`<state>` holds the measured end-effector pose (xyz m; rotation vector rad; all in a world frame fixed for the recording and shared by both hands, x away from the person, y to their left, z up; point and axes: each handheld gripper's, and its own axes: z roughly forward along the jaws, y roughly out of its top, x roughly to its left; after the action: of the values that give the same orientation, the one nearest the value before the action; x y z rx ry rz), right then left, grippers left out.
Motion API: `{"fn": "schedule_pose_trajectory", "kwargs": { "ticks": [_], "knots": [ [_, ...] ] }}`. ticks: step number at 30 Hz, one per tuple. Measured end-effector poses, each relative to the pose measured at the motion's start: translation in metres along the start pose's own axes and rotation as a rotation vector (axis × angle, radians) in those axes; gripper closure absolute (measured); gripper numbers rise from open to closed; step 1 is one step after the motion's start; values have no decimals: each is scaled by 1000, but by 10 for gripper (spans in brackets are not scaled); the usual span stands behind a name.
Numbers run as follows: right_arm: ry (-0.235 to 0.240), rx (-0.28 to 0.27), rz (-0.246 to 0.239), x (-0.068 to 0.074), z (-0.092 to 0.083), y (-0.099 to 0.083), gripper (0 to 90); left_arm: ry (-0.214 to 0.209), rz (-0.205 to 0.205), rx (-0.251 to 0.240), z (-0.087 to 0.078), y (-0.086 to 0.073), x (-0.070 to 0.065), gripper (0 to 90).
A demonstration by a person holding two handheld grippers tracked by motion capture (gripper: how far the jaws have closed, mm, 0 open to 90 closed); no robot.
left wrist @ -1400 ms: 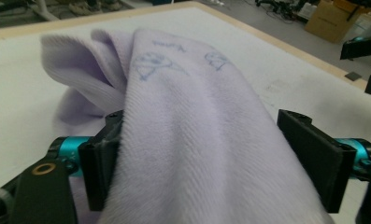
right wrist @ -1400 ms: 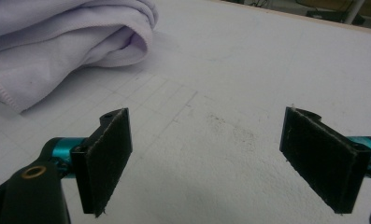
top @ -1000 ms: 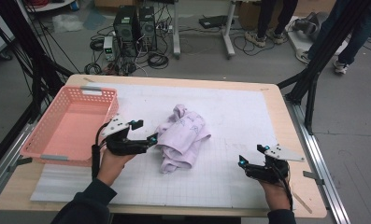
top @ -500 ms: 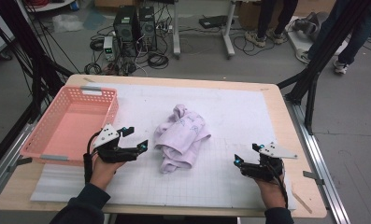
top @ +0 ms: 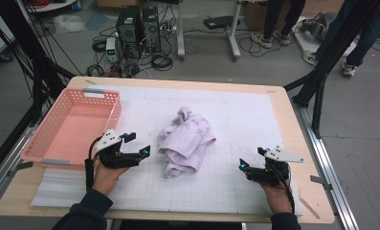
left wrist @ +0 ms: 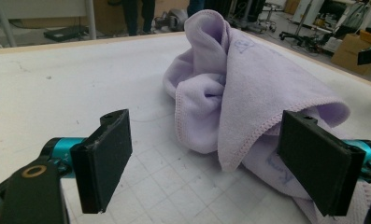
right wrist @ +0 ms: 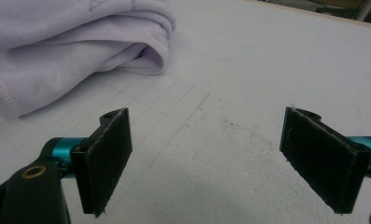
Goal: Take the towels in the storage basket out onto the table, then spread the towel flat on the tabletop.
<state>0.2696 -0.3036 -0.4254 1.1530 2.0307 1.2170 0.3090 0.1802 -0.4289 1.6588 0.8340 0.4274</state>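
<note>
A crumpled lilac towel point(top: 185, 139) lies in a heap on the white gridded mat point(top: 240, 115) at the table's middle. My left gripper point(top: 139, 144) stands open just left of the heap, apart from it and pointed at it. In the left gripper view the towel point(left wrist: 248, 88) rises close ahead, and the left gripper point(left wrist: 206, 163) has its right jaw in front of the towel's lower fold. My right gripper point(top: 251, 159) is open near the front right, well clear of the cloth. From the right gripper point(right wrist: 211, 158), bare mat lies between the jaws and the towel point(right wrist: 66, 42) sits at the upper left.
A pink plastic basket point(top: 112, 112) stands at the table's left, right beside my left hand. The wooden table edge point(top: 317, 201) runs close behind my right hand. Beyond the far edge are computers, cables and people's legs on the floor.
My left gripper has drawn back to the left, off the towel's edge, and stays open. The right gripper has shifted slightly left. The towel has not moved.
</note>
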Motion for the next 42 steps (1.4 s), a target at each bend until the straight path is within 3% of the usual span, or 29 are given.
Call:
{"fn": "schedule_pose_trajectory", "kwargs": {
  "ticks": [12, 21, 28, 33, 35, 38, 42],
  "knots": [
    [8, 6, -1, 2, 4, 1, 157, 9, -17, 1, -3, -1, 3, 184],
    [54, -29, -32, 14, 9, 14, 156, 3, -14, 8, 0, -2, 0, 185],
    [151, 2, -87, 34, 31, 32, 170, 13, -17, 23, -1, -3, 2, 187],
    [240, -8, -123, 55, 51, 57, 220, 19, -18, 23, -4, -4, 2, 188],
    [251, -5, -134, 59, 55, 61, 224, 20, -21, 22, -4, -4, 2, 189],
    [295, 38, -175, 77, 76, 75, 232, 15, -22, 30, -2, -4, 2, 190],
    [307, 69, -197, 89, 95, 81, 248, 12, -23, 37, -1, -5, 2, 194]
  ]
}}
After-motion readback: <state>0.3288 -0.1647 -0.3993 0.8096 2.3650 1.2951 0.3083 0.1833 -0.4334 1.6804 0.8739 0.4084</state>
